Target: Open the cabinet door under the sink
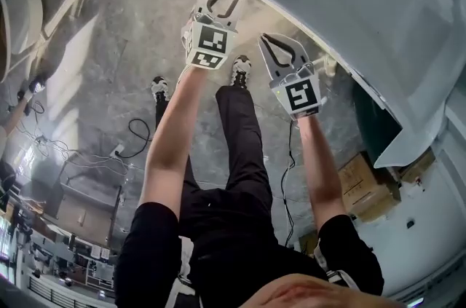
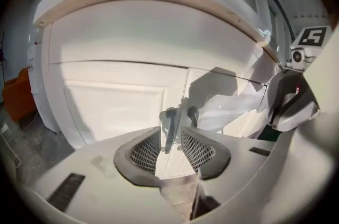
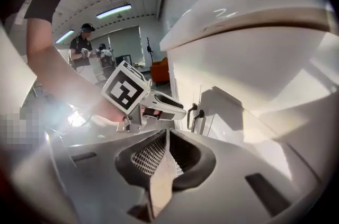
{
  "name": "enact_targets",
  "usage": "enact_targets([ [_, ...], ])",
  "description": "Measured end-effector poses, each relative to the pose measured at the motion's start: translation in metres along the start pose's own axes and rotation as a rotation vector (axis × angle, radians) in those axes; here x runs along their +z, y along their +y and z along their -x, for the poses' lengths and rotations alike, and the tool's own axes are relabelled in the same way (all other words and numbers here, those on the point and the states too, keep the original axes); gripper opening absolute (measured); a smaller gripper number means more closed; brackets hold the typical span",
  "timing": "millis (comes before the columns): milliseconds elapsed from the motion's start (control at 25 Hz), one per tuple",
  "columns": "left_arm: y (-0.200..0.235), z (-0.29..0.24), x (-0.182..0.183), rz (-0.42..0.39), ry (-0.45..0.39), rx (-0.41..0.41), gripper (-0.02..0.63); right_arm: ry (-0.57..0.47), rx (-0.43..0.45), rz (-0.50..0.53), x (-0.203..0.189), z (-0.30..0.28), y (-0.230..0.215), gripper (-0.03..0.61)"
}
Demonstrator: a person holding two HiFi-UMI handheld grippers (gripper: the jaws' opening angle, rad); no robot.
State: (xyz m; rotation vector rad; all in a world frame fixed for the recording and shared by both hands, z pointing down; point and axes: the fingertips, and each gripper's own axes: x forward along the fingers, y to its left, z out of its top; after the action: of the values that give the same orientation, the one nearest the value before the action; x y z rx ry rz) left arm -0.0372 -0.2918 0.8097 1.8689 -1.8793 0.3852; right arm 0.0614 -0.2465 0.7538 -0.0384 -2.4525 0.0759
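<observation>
Your left gripper (image 2: 171,130) is sitting with fingers barely apart around the cabinet door handle (image 2: 168,118) — your right gripper (image 3: 167,131) is pressing its fingers together, empty.

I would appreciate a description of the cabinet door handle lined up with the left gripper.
The handle is a slim grey metal-looking bar, upright on the closed white door beside the seam, a second handle just across. It sits in line with the gap between the left gripper's parted jaws, which do not seem to clamp it.
</observation>
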Motion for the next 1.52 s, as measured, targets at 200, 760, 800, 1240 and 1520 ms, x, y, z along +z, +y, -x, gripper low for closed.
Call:
enact_targets([
  [200, 0.002, -0.027, -0.01, 0.019, 0.023, 0.021, 0.097, 0.051, 0.032, -0.003, -0.027, 0.008, -0.004, 0.075],
  [760, 0.003, -0.033, -0.009, -0.001, 0.024, 0.076, 0.054, 0.113, 0.116, 0.043, -0.052, 0.014, 0.029, 0.075],
  [800, 0.002, -0.031, -0.01, -0.009, 0.035, 0.074, 0.052, 0.115, 0.117, 0.046, -0.052, 0.013, 0.033, 0.074],
  [1240, 0.005, 0.032, -0.048, -0.004, 0.04, 0.051, 0.052, 0.094, 0.115, 0.031, -0.031, -0.013, 0.074, 0.075],
  [1520, 0.021, 0.078, -0.072, -0.004, 0.025, 0.069, 0.051, 0.111, 0.138, 0.038, -0.026, -0.033, 0.117, 0.075],
])
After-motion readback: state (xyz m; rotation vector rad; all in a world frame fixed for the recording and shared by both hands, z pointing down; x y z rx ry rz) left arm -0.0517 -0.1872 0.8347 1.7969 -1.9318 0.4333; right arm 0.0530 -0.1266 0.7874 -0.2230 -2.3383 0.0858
